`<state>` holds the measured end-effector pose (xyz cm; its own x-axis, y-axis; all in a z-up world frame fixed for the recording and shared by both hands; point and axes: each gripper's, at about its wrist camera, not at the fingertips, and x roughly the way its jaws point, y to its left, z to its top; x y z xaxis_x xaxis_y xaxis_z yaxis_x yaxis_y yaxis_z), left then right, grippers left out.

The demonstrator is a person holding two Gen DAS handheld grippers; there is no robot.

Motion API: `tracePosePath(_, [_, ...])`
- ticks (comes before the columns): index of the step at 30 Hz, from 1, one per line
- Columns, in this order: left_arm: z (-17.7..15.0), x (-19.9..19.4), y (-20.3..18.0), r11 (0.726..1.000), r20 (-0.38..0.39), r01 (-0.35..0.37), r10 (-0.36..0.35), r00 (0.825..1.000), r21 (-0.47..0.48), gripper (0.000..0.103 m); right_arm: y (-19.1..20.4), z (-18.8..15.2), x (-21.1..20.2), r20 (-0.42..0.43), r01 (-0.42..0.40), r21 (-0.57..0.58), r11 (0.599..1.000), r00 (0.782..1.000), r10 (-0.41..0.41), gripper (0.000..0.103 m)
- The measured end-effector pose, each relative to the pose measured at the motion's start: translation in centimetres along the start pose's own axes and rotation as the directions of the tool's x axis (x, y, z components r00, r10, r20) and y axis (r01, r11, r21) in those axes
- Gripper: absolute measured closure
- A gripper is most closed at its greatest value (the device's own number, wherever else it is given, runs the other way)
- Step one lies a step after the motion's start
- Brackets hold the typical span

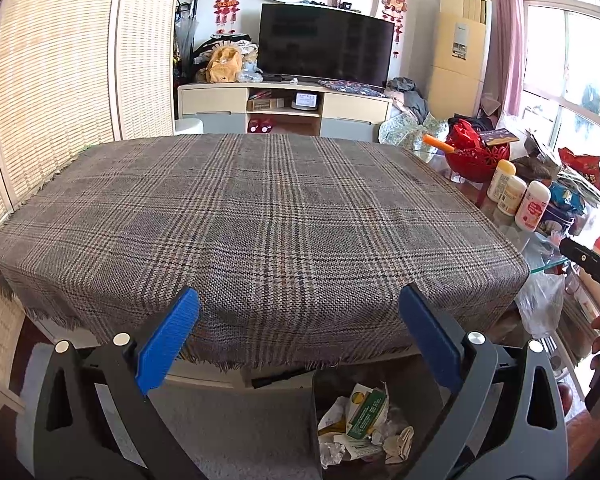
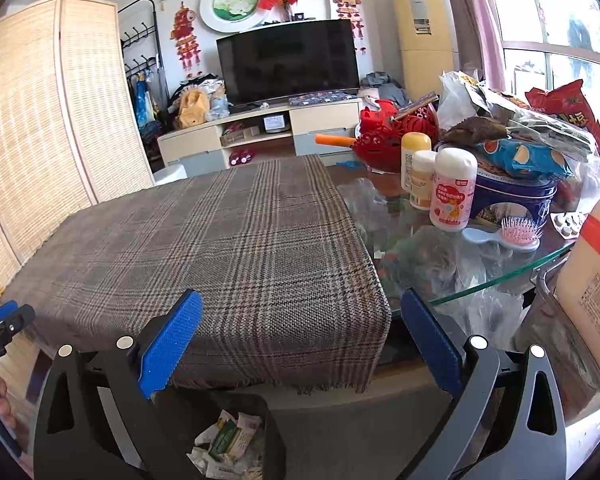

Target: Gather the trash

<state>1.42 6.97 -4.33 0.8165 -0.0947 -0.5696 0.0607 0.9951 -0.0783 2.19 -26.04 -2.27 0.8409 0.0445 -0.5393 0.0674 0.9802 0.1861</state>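
Note:
A dark bin [image 1: 320,408] on the floor below the table's front edge holds crumpled paper and a green carton [image 1: 366,414]; the same bin [image 2: 274,440] with its trash [image 2: 230,442] shows low in the right wrist view. The plaid cloth [image 1: 260,216] on the table carries nothing. My left gripper [image 1: 300,308] hangs open above the bin at the table's front edge, nothing between its blue pads. My right gripper [image 2: 302,312] is open too, over the cloth's front right corner [image 2: 364,300], empty. Each view catches the other gripper at its edge, held by a hand.
On the glass table top [image 2: 480,280] to the right stand three white bottles [image 2: 452,192], a blue tin [image 2: 512,196], a pink hairbrush [image 2: 508,232], snack bags [image 2: 520,156] and a red basket [image 2: 384,136]. A woven screen [image 1: 52,80] stands left; a TV cabinet [image 1: 284,108] behind.

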Motion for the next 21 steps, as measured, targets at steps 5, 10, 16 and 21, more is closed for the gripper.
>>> tracePosePath(5, [0.03, -0.2, -0.11, 1.0, 0.007, 0.001, -0.001, 1.0, 0.002, 0.008, -0.15, 0.1, -0.17, 0.007, 0.001, 0.003, 1.0, 1.0, -0.001, 0.003])
tracePosePath(10, [0.09, -0.23, -0.01, 1.0, 0.01, -0.002, 0.002, 1.0, 0.003, 0.008, -0.08, 0.1, -0.19, 0.005, 0.002, 0.0, 1.0, 1.0, -0.002, 0.003])
tracePosePath(16, [0.07, -0.15, 0.11, 1.0, 0.009, -0.005, 0.005, 1.0, 0.002, 0.008, -0.17, 0.17, -0.1, 0.005, 0.003, 0.002, 1.0, 1.0, -0.003, 0.003])
tracePosePath(21, [0.08, -0.1, 0.14, 1.0, 0.01, -0.006, 0.006, 1.0, 0.0, 0.008, -0.2, 0.24, -0.08, 0.008, 0.002, 0.001, 1.0, 1.0, -0.002, 0.003])
